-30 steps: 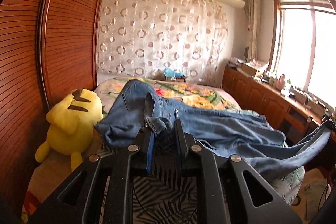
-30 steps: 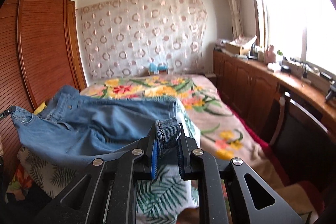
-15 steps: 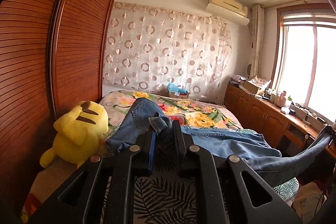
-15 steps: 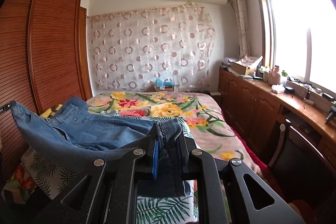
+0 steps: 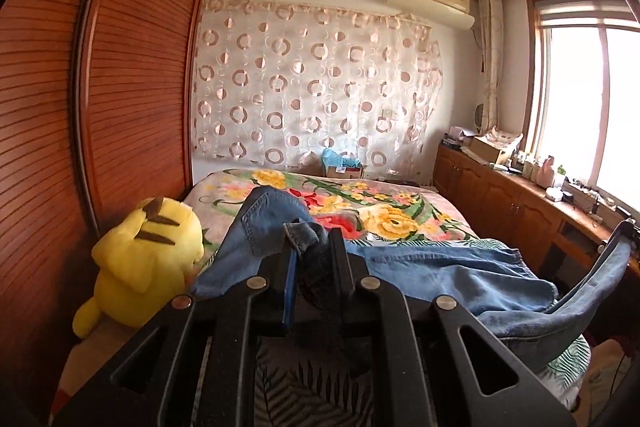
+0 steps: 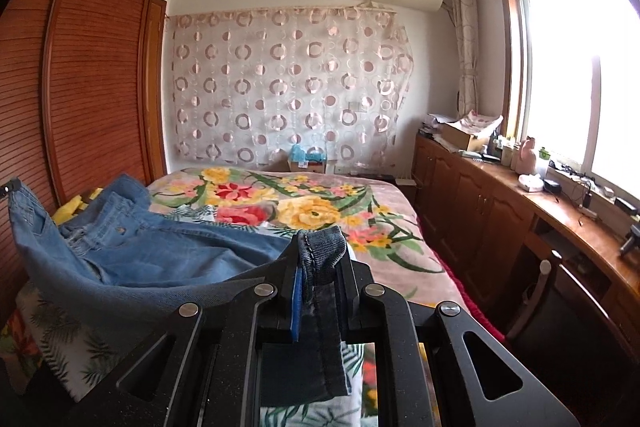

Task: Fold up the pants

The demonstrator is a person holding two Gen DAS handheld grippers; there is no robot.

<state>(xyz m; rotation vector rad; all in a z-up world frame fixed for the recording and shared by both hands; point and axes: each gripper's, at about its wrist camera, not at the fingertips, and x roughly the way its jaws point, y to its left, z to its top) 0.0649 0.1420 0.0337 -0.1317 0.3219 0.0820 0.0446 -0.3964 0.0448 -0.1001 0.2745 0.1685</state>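
Across the near end of the bed a pair of blue denim pants hangs stretched between two grippers, its middle sagging onto the flowered blanket and a leaf-print cloth below it. At the left gripper the jaws stand narrow and pinch a bunched fold of the denim, which pokes up above the black fingers. At the right gripper the jaws are likewise narrow, clamped on a darker hemmed edge of the pants, with a strip of cloth trailing down between the fingers. From the left wrist view, the far end of the fabric rises to the right gripper at the picture's right edge. A yellow plush toy sits at the bed's left side against the slatted wooden wardrobe. Along the window wall runs a wooden bench cluttered with small items
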